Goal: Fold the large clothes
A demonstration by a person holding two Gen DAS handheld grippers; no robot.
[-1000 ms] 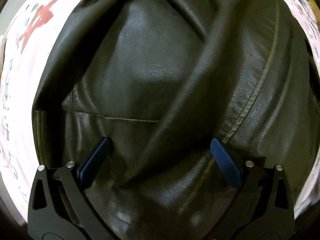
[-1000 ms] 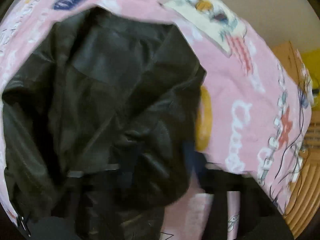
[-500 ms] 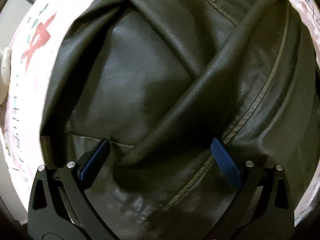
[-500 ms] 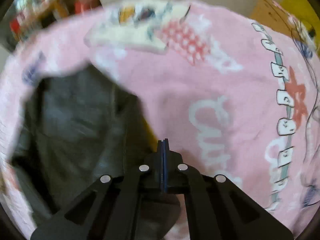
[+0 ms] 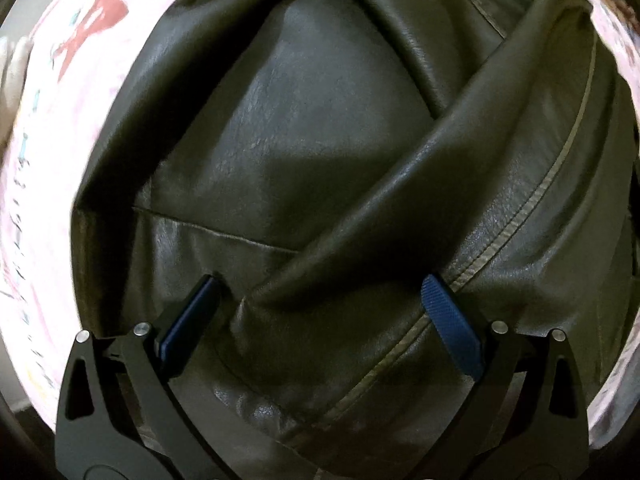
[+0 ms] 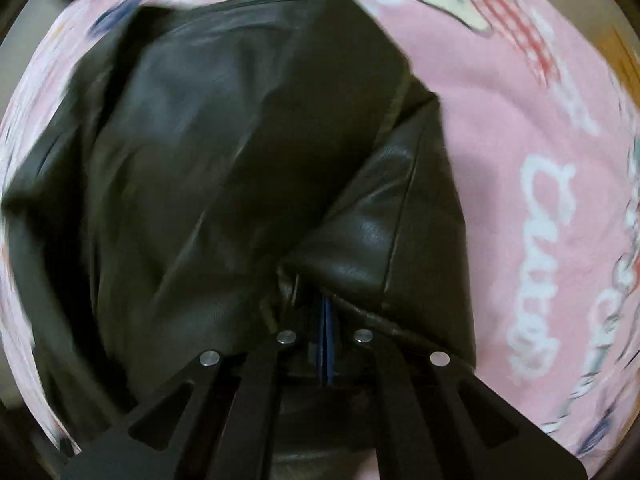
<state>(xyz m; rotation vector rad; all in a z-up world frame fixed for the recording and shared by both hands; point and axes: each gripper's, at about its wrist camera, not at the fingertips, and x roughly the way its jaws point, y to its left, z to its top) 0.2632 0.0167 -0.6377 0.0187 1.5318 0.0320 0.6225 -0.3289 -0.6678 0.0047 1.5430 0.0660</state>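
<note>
A dark olive leather jacket [image 5: 312,152] lies bunched on a pink printed blanket [image 5: 36,184]. My left gripper [image 5: 320,304] is open, its blue pads [image 5: 448,320] spread wide just above a raised fold of the jacket near a pale seam [image 5: 520,216]. In the right wrist view the jacket [image 6: 208,152] covers the left half. My right gripper [image 6: 327,320] is shut on an edge of the jacket, with leather draped over the fingertips.
The pink blanket [image 6: 520,128] with white lettering and cartoon prints spreads to the right of the jacket. A wooden surface [image 6: 624,52] shows at the far right edge. The right wrist view is motion-blurred.
My right gripper swung back over the jacket and now holds a jacket edge. The left gripper stayed open and moved slightly closer to the fold.
</note>
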